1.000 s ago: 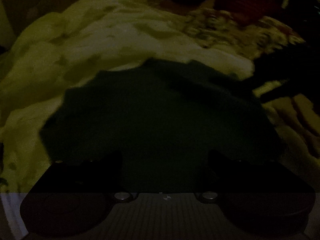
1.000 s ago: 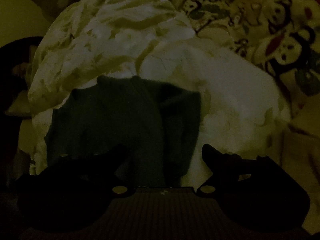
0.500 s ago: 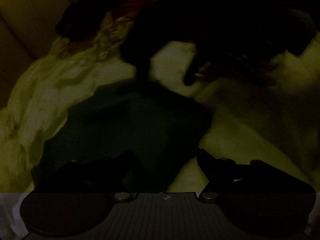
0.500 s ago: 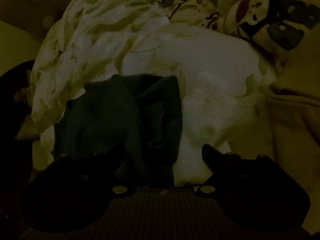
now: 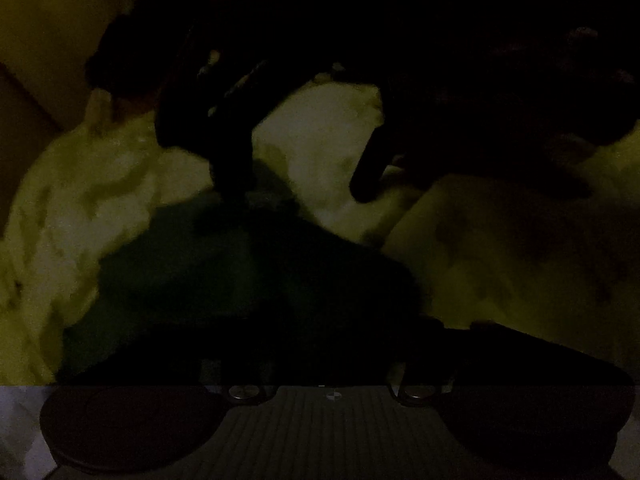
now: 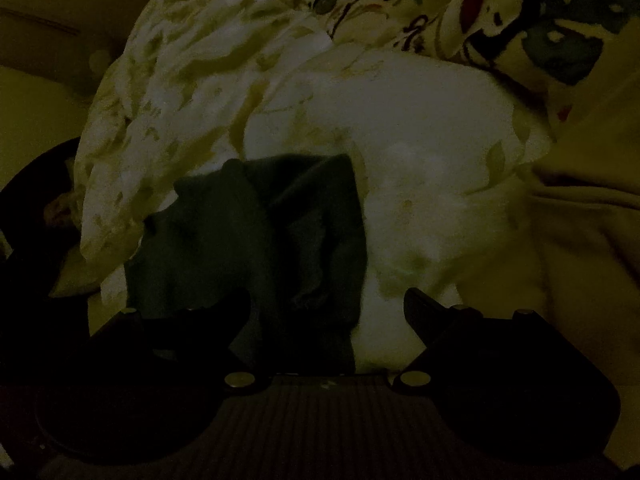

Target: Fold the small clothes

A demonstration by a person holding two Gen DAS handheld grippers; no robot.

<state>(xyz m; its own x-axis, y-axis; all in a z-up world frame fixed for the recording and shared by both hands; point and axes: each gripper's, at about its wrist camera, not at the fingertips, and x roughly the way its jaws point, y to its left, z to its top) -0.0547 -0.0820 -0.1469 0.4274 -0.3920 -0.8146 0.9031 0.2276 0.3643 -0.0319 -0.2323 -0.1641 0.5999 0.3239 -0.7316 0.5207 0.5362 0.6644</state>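
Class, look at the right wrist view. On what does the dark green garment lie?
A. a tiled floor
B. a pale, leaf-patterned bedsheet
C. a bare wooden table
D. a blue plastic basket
B: the dark green garment lies on the crumpled pale bedsheet, whose faint leaf marks show.

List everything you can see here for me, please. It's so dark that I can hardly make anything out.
small garment: one, dark green, partly folded, lying on the pale bedding in front of both grippers
bedding: one, white with a faint leaf print, rumpled, under the garment
blanket: one, cream with cartoon figures in red and dark tones, beyond the bedding
plain cloth: one, yellowish, beside the bedding on the right of the right wrist view
right gripper: one, black, jaws open, low over the garment's near edge
left gripper: one, black, jaws apparently open, facing the garment; barely visible in the dark
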